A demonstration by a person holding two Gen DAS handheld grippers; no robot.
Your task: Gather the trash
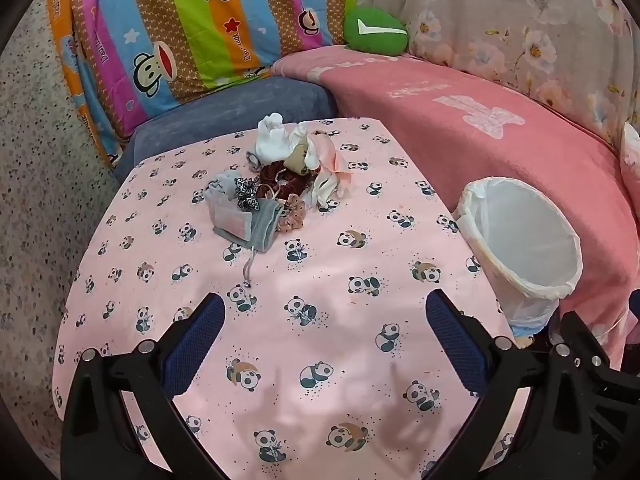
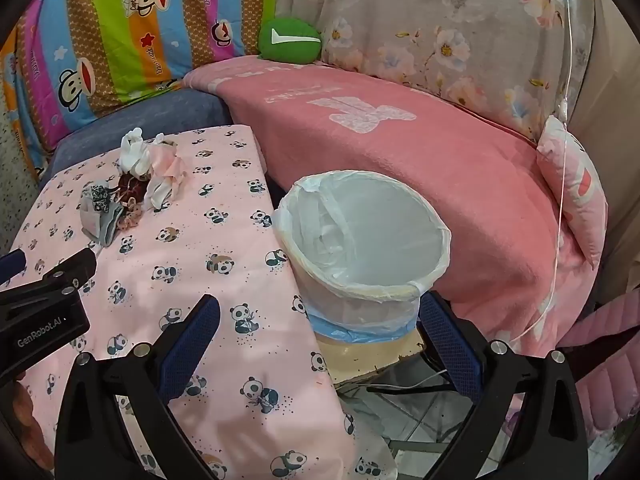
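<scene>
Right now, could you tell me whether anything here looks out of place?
Only the jumbled pile of cloth scraps and scrunchies on the panda tablecloth. The lined bin beside the table stands upright and looks empty.

A heap of small cloth scraps (image 1: 280,176) lies on the far half of the table — white pieces at the back, pale pink ones to the right, dark red velvety bits in the middle, a leopard-print scrap and a grey pouch with a trailing cord at the near left. The bin (image 1: 520,240) — white-lined, tilted, with nothing visible inside — stands just beside the table's right edge.
</scene>
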